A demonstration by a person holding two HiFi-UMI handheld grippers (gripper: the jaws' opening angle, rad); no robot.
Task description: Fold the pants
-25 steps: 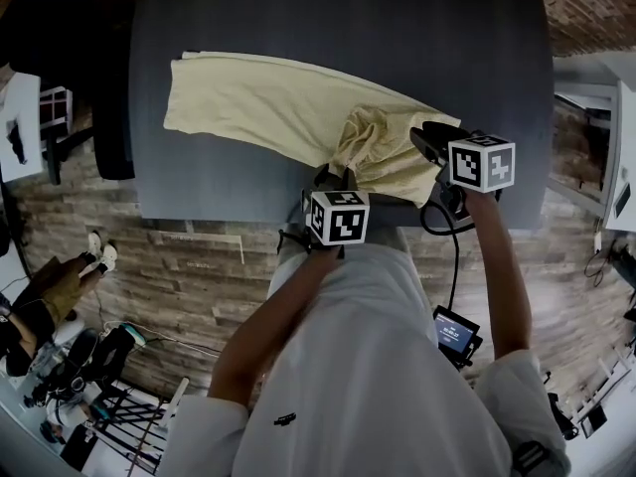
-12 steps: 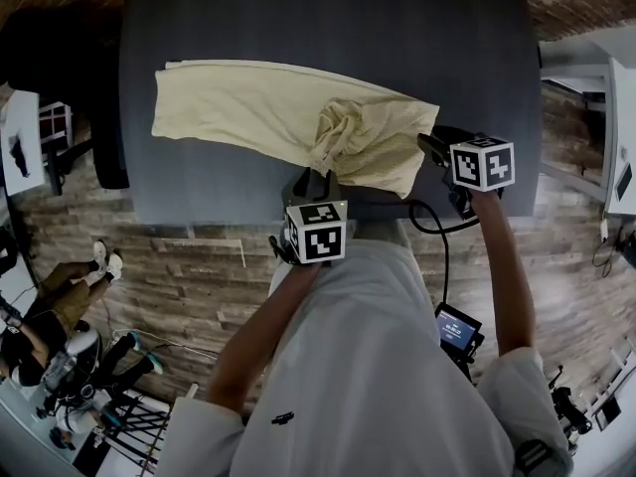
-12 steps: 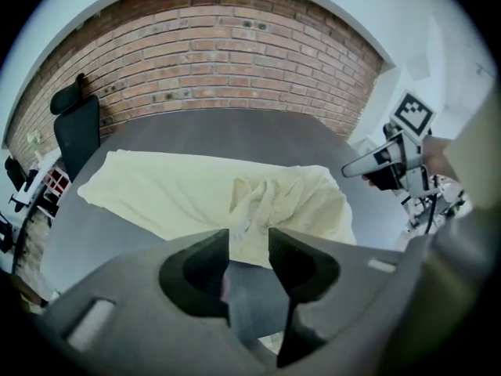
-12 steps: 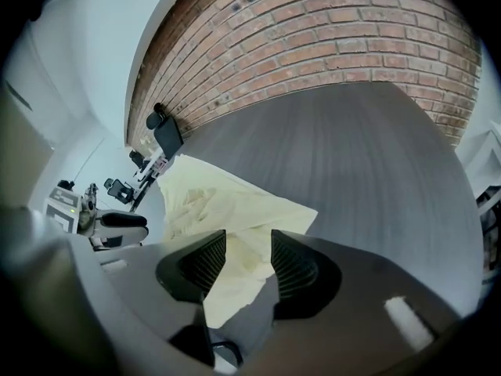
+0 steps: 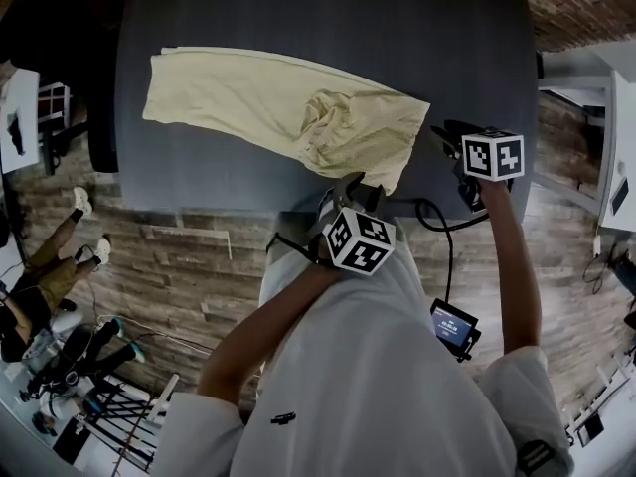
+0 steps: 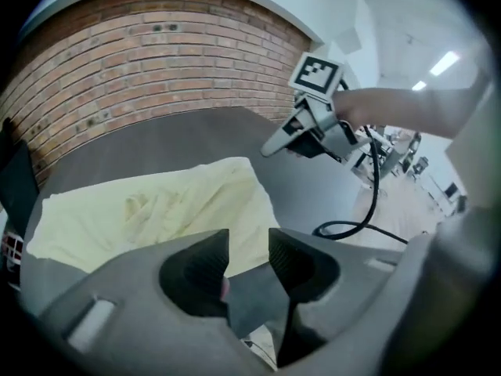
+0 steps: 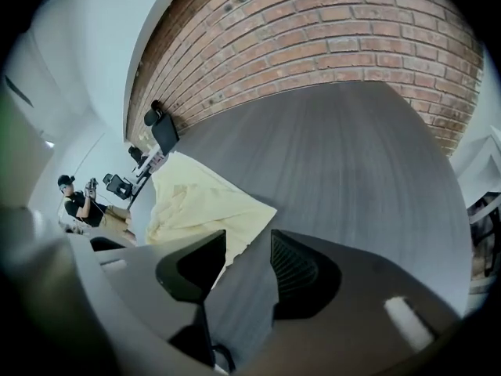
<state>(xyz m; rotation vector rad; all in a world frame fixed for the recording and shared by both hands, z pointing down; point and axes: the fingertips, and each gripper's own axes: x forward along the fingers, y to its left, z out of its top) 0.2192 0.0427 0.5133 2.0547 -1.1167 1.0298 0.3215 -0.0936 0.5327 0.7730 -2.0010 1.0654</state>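
Found pale-yellow pants (image 5: 278, 112) spread flat on dark grey table (image 5: 318, 18): one long strip w/ a bunched, wrinkled patch toward the wider end.

Read L gripper (image 6: 249, 238) jaws as apart, moderate gap, nothing clamped, only bare tabletop btwn the pads. Saw cloth just beyond these jaws and mostly to their left, its near edge running close ahead of the left pad, no contact visible. Noted a black cable (image 6: 352, 227) looping off to right of jaws, past table's near edge. Saw brick wall (image 6: 141, 61) far ahead, behind the table.

Read R gripper (image 7: 249, 241) jaws as apart too, and just been opening wider. Nothing held, only grey tabletop in the gap. Saw a pointed corner of the pants ahead and slightly left of the left pad, near but apart from it. Rest of cloth stretched away up-left from there. Saw bare table ahead and right of the jaws. Spotted a person (image 7: 77, 198) far off to left, past table's end. Too small for more.

From L gripper view, picked out R gripper up ahead and to right of the jaws, raised over bare table, clear of the cloth's right edge. From head view, placed both grippers at the wider end of the pants, L at its near corner, R beside its far one.
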